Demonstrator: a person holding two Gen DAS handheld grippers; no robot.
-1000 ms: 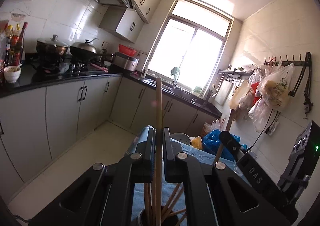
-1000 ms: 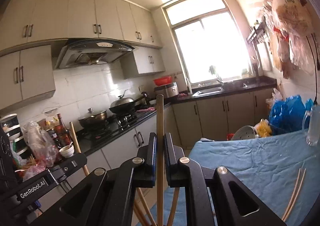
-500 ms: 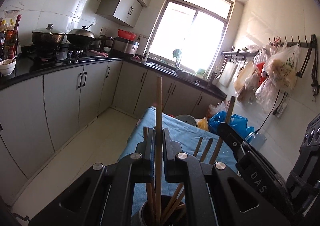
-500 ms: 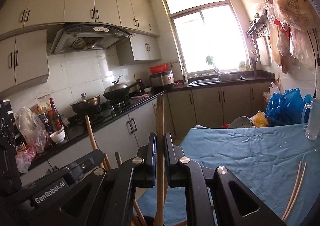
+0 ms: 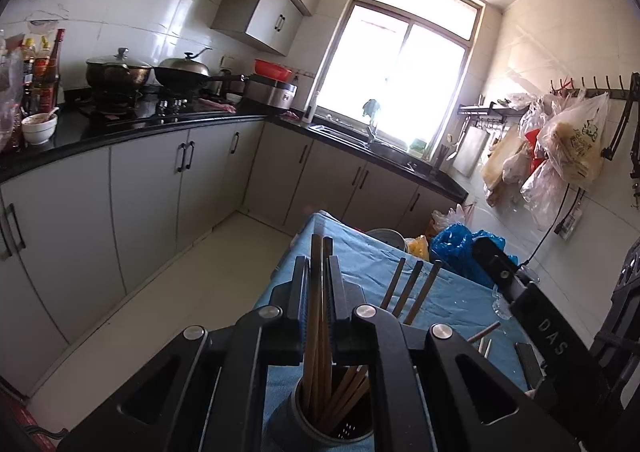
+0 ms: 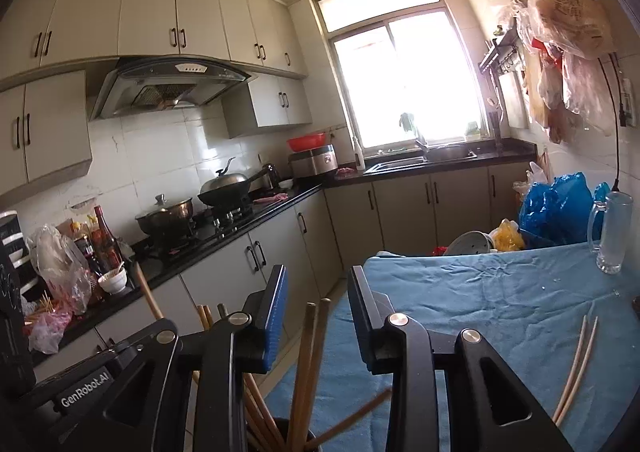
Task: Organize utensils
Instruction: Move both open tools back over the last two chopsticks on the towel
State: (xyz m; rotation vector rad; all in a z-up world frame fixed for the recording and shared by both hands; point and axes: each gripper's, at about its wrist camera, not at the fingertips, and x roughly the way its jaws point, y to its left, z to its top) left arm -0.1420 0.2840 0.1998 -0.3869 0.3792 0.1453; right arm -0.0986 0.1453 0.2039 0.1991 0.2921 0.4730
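Note:
A grey utensil cup [image 5: 296, 418] stands on the blue-clothed table [image 5: 452, 292] and holds several wooden chopsticks [image 5: 412, 286]. My left gripper [image 5: 318, 264] is shut on a wooden chopstick [image 5: 314, 316] whose lower end reaches into the cup. My right gripper [image 6: 318, 284] is open above the cup; two chopsticks [image 6: 310, 356] stand loose between its jaws in the cup [image 6: 280, 428]. A pale chopstick pair [image 6: 578, 362] lies on the cloth at the right. The other gripper shows in each view.
A glass mug [image 6: 610, 236] stands at the table's far right. Blue and yellow bags [image 6: 556, 208] and a pot lid sit beyond the table. Counter with stove, pots [image 5: 116, 72], bottles and a bowl runs along the left. Bags hang on the right wall [image 5: 568, 144].
Both grippers lowered their chopsticks into the cup. My right gripper opened and let go of its chopstick; my left gripper stays shut on its one.

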